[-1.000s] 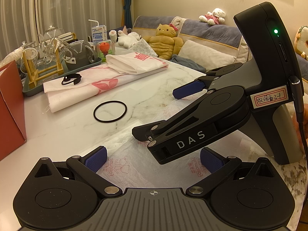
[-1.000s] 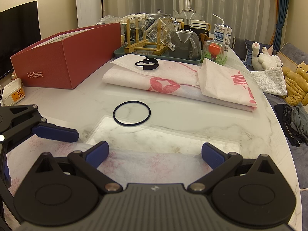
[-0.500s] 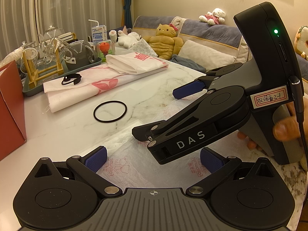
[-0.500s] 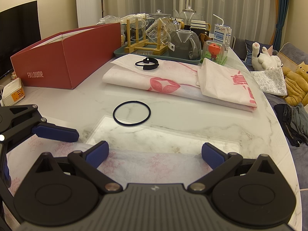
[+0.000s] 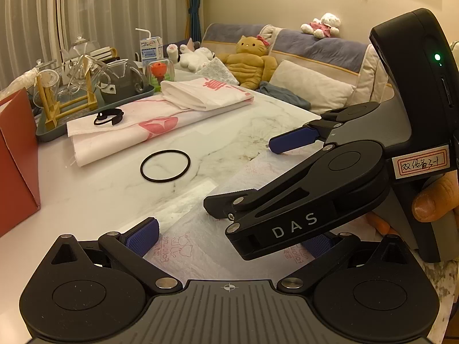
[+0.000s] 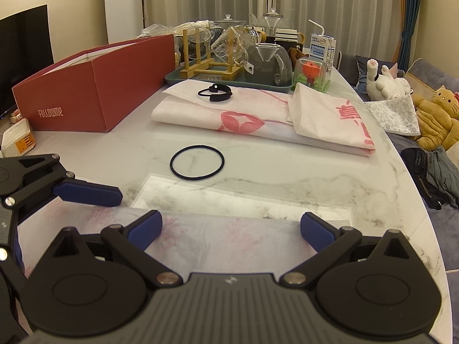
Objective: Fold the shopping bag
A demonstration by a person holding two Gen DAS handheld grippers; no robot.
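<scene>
In the left wrist view, the left gripper (image 5: 229,238) fills the bottom of the frame with its fingers spread wide over a thin white bag (image 5: 198,246) printed with pink figures, which lies flat on the marble counter (image 5: 94,197) at lower centre. The right gripper (image 5: 255,177) crosses the right half of the frame, its fingers also apart above the bag, and a hand (image 5: 436,197) holds its grip at the right edge. A black ring (image 5: 165,166) lies on the counter at centre left, apart from the bag. In the right wrist view, the right gripper (image 6: 231,228) sits at the bottom, fingers wide open and holding nothing, with the bag (image 6: 223,238) spread between and beneath them. The left gripper's blue finger (image 6: 87,192) reaches in from the left edge over the bag's corner. The ring (image 6: 196,162) lies just beyond the bag, and a red box (image 6: 94,86) stands at upper left.
</scene>
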